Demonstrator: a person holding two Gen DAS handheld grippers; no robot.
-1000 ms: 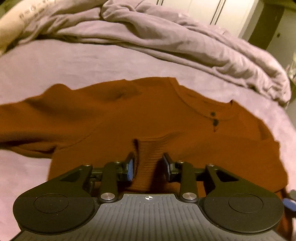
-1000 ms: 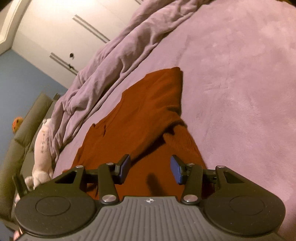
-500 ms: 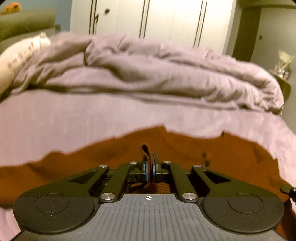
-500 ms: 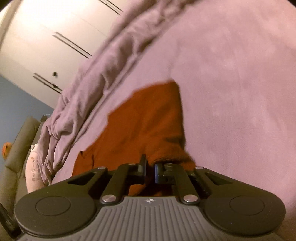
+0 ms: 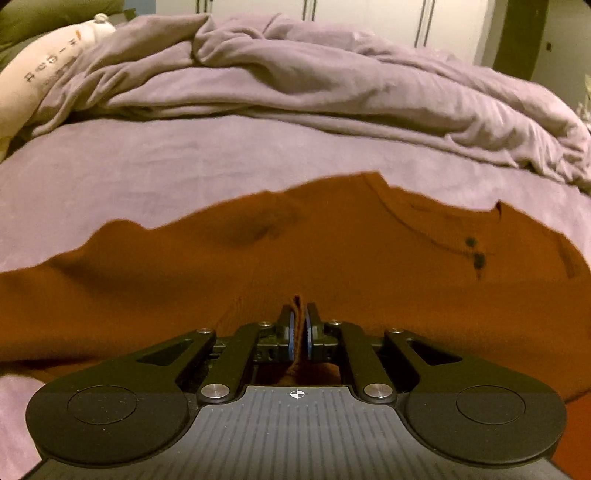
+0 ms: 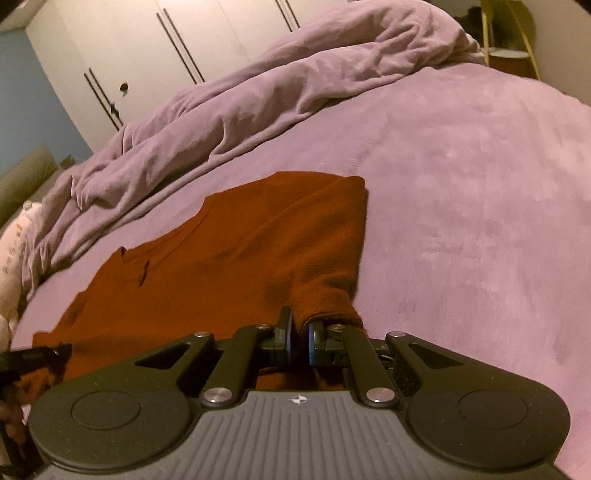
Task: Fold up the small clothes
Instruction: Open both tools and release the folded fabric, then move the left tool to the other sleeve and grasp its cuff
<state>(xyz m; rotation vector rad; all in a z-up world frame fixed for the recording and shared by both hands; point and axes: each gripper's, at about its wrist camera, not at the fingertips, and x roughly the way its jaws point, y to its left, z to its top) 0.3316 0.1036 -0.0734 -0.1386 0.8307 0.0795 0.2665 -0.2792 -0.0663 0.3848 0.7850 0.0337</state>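
- Left wrist view: left gripper (image 5: 300, 325) has its jaws pressed together on a thin raised fold of the shirt (image 5: 258, 266); a sliver of rust-brown cloth stands up between the blue pads and hangs below them.
- Shirt lies spread on the bed (image 5: 129, 170), filling the width of this view just beyond the fingers; its neckline with two dark buttons (image 5: 474, 253) sits to the right of the grip.
- One shallow dimple shows in the cloth ahead and left of the grip; the far edge of the shirt is wavy.
- Beyond the shirt is bare lilac bed, then a rumpled duvet (image 5: 332, 85) heaped across the far side.
- A cream pillow (image 5: 40, 77) with printed marks lies at far left; white wardrobe doors (image 5: 369, 14) stand behind.
- Right wrist view: right gripper (image 6: 300, 338) is likewise clamped, pinching a ribbed edge of the shirt (image 6: 229, 266); the cloth bunches into a thick roll above the right-hand pad.
- From that grip, the cloth rises away to a squared corner further up the bed.
- Neck opening shows at the left of the garment.
- Part of the left gripper (image 6: 33, 356) shows at the left edge, beside the shirt's near left corner.
- Bed (image 6: 461, 221) is bare to the right; duvet (image 6: 258, 103) runs diagonally behind; wardrobe doors (image 6: 129, 48) at upper left.
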